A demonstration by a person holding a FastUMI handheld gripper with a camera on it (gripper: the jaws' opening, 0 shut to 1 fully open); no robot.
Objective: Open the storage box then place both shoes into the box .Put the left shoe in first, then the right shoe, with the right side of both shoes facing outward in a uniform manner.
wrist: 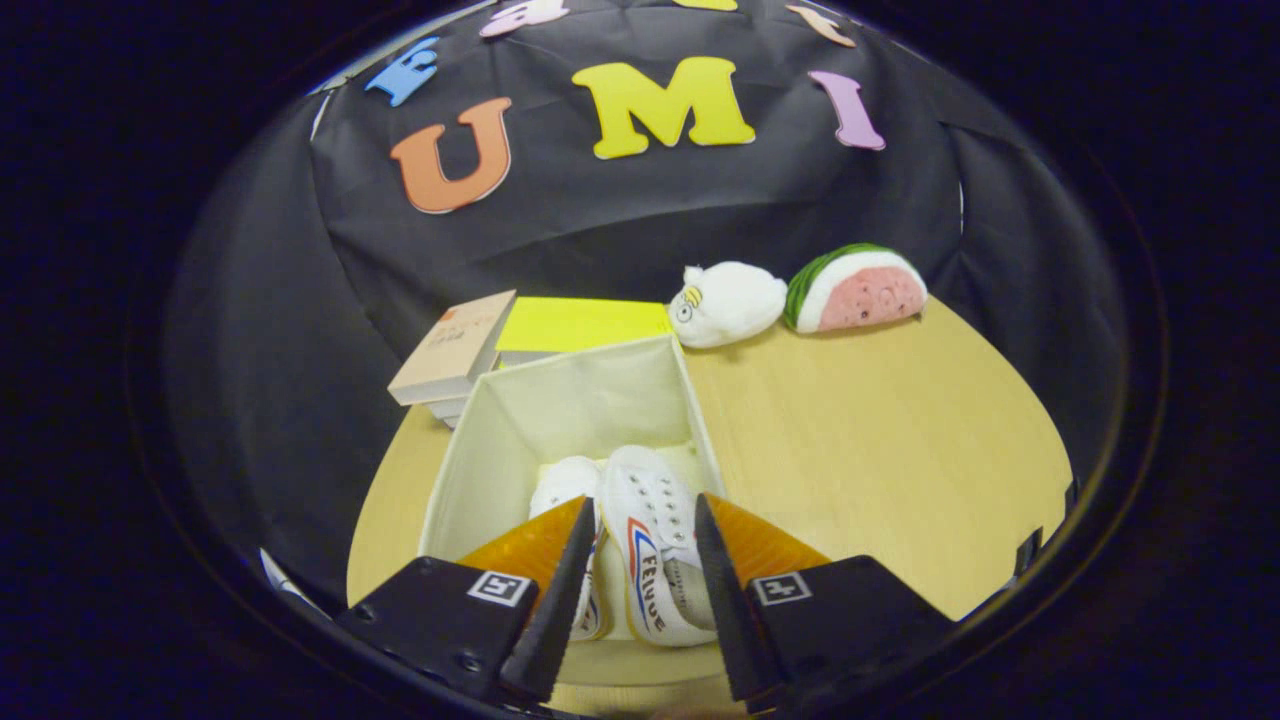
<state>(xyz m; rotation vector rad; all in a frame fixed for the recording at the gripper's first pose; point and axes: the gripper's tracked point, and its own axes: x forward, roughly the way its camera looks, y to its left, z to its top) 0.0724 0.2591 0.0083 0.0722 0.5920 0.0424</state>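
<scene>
The cream fabric storage box (570, 400) stands open on the wooden table, just ahead of the fingers. Two white shoes lie inside it, side by side. One white shoe (562, 482) rests toward the box's left wall, partly hidden behind my left finger. The other shoe (650, 530), with red and blue stripes and lettering on its visible side, sits between my fingers, toe pointing away. My gripper (644, 500) is over the near end of the box, its fingers drawn in against this striped shoe's two sides.
Behind the box lie a tan book (455, 345) on a small stack and a yellow book (580, 325). A white plush toy (730, 303) and a watermelon-slice plush (860, 290) sit at the table's back. Bare tabletop (880, 430) spreads right of the box.
</scene>
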